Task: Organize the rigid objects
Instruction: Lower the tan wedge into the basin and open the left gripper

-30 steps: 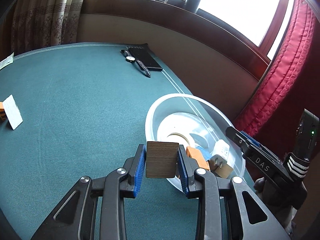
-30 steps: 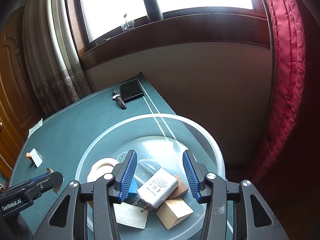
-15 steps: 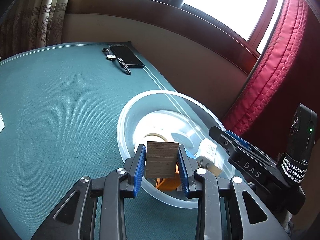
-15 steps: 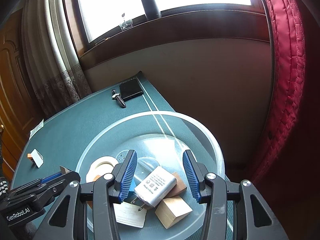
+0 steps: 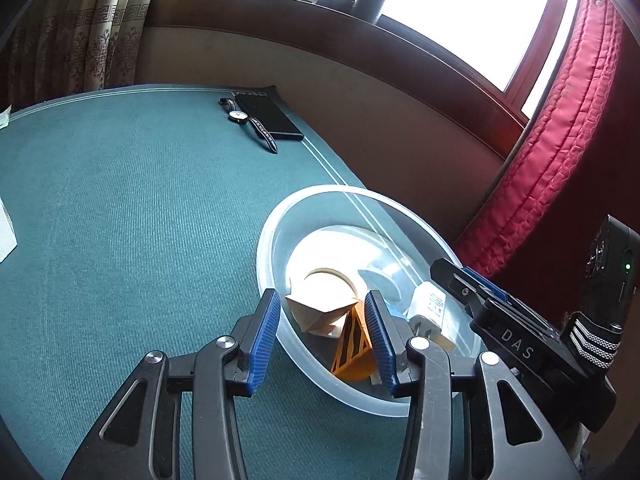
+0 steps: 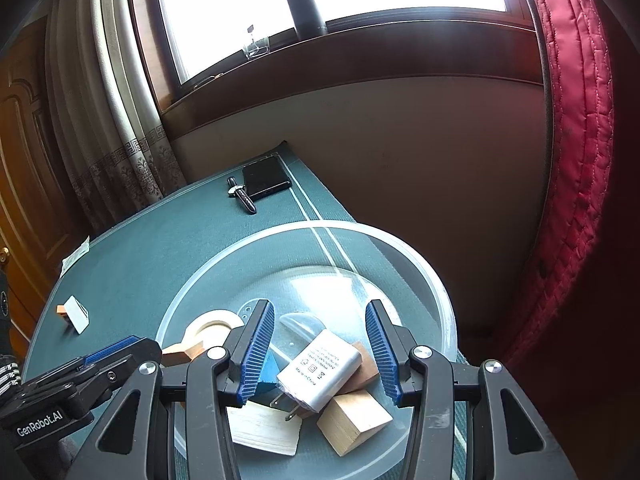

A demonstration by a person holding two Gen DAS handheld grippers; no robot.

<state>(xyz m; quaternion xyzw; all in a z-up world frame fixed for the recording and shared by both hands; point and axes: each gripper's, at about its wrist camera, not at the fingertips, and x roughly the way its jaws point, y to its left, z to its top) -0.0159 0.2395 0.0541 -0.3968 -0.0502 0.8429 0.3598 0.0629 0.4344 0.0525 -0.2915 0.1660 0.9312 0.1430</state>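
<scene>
Both sets of tongs sit over the clear plastic bowl (image 6: 436, 300) near the right edge of the green counter (image 5: 120, 220). The left tongs (image 5: 322, 320) are spread wide with nothing gripped, hanging over the bowl's near rim. Right between the blue pads, down in the bowl, there's a tan wooden block (image 5: 316, 314) lying tilted, and it looks loose, not touching either pad. Next to it is an orange block (image 5: 354, 350) with dark stripes, and a roll of tape (image 5: 330, 280) sits further back.

The right tongs (image 6: 320, 348) are wide too, holding nothing, hovering above the pile. Under them a white charger plug (image 6: 320, 372) lies on top of a couple of wooden blocks, with 1 light wood cube (image 6: 352, 420) nearest the camera and a flat pale wooden piece (image 6: 264, 428) to its left. A blue thing (image 6: 268, 372) peeks out behind the left pad, can't tell what it is.

Elsewhere on the counter: a black phone (image 6: 266, 176) with a wristwatch (image 6: 242, 196) just beside it at the far end, and a small white card (image 6: 76, 314) well apart on the left.
</scene>
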